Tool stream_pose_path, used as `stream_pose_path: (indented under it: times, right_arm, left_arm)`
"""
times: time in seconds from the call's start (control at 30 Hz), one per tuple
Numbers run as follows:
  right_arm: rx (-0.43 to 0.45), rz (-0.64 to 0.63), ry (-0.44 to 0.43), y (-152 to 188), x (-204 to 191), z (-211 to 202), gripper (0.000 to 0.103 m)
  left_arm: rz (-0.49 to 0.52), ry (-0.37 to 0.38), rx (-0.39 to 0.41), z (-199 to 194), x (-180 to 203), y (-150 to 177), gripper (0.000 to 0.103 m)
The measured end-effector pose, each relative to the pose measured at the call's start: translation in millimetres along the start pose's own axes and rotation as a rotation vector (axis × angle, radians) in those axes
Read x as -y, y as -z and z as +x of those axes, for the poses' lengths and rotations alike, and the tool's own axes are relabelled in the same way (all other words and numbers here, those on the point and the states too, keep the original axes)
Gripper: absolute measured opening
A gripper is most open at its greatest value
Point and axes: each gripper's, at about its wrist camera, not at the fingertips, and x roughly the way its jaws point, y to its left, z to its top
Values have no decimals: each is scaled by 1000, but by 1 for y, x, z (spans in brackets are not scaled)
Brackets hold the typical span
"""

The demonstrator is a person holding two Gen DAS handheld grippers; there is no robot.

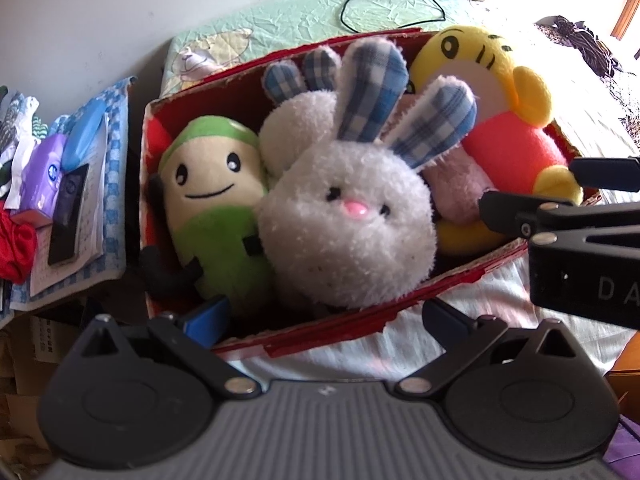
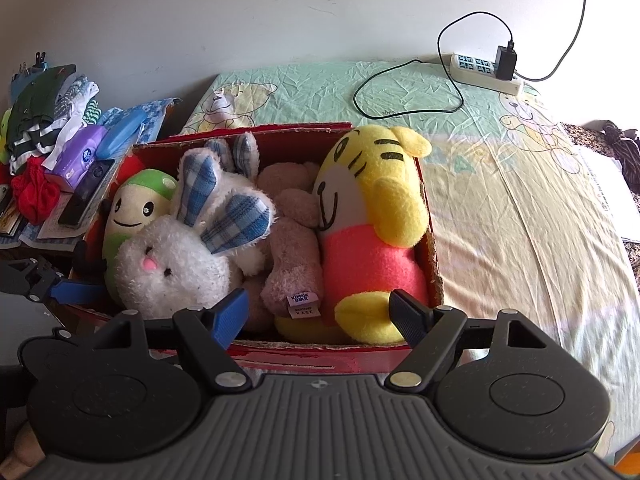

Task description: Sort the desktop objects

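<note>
A red cardboard box sits on the bed, packed with plush toys. A green-capped smiling plush lies at its left. Beside it is a white bunny with blue plaid ears, then a pink plush, and a yellow tiger in a red shirt at the right. My left gripper is open over the box's near rim in front of the bunny. My right gripper is open at the near rim by the tiger's foot, holding nothing.
The bed sheet with bear prints stretches right and behind the box. A power strip with a charger and black cable lies at the back. Left of the box, a side table holds clothes, a purple tissue pack and a black device.
</note>
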Motion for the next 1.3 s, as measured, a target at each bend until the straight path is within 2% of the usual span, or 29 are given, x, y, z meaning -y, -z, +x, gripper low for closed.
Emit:
stream_pose_path:
  times: [1.3]
  right_arm:
    - [11, 15, -16, 9, 4, -9, 79]
  left_arm:
    - [-39, -20, 48, -10, 8, 2, 100]
